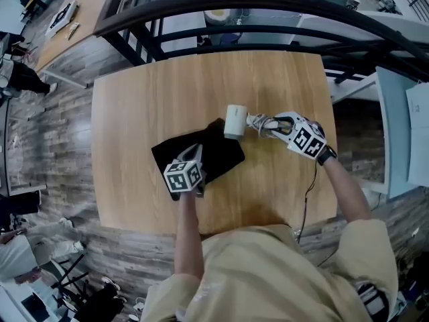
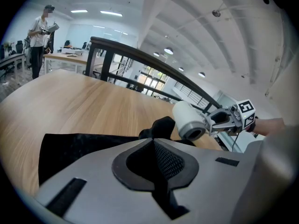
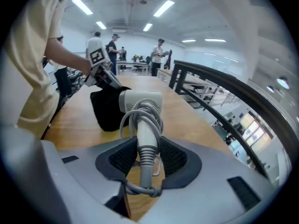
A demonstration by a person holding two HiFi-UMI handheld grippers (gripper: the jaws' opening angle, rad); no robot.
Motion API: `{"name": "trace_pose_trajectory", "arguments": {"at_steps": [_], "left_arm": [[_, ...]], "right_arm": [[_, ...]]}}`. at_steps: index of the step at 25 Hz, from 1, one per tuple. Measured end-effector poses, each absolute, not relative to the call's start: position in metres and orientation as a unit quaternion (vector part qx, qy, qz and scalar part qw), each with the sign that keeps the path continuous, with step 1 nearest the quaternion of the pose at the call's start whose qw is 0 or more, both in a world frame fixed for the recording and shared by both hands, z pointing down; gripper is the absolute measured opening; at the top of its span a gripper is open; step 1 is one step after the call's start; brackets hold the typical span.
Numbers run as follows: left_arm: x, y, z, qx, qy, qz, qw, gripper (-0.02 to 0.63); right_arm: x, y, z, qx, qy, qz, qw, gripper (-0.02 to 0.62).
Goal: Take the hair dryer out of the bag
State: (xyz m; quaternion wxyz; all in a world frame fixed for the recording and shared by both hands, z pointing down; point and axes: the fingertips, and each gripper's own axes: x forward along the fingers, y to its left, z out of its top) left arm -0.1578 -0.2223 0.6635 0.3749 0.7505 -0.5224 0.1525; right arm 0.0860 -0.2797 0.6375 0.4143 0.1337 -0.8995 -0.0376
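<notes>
Right gripper (image 3: 147, 160) on hair dryer (image 3: 140, 101) handle

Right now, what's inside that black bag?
Nothing shows. The hair dryer is already outside, its handle clamped in the right gripper. The black bag lies slack, pinched by the left gripper; its fabric hides the interior.

No legible text, brand or number. Square coded markers on cubes of left gripper (image 1: 196, 154) and right gripper (image 1: 258, 122); unreadable.
</notes>
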Motion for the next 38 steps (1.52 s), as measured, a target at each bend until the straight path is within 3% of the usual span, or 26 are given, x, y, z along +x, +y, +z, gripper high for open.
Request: {"name": "trace_pose_trajectory", "arguments": {"at_steps": [6, 20, 25, 35, 38], "left_arm": [[-0.152, -0.223, 0.668, 0.748, -0.525, 0.154, 0.375, 0.015], [-0.146, -0.223, 0.690, 0.745, -0.526, 0.165, 0.377, 0.015], [-0.141, -0.221, 0.696, 0.742, -0.529, 0.167, 0.377, 0.015], [-0.145, -0.219, 0.702, 0.741, -0.536, 0.183, 0.362, 0.017], [-0.147, -0.210, 0.696, 0.743, -0.537, 0.183, 0.356, 0.054]], "right_arm": [[0.089, -0.293, 0.655, 0.315, -0.883, 0.073, 0.339, 0.152], [0.080, -0.296, 0.701, 0.539, -0.776, 0.147, 0.293, 0.152], [0.086, -0.293, 0.712, 0.571, -0.749, 0.176, 0.285, 0.152], [0.083, -0.288, 0.734, 0.556, -0.735, 0.201, 0.332, 0.152], [0.078, -0.275, 0.721, 0.550, -0.744, 0.215, 0.312, 0.218]]}}
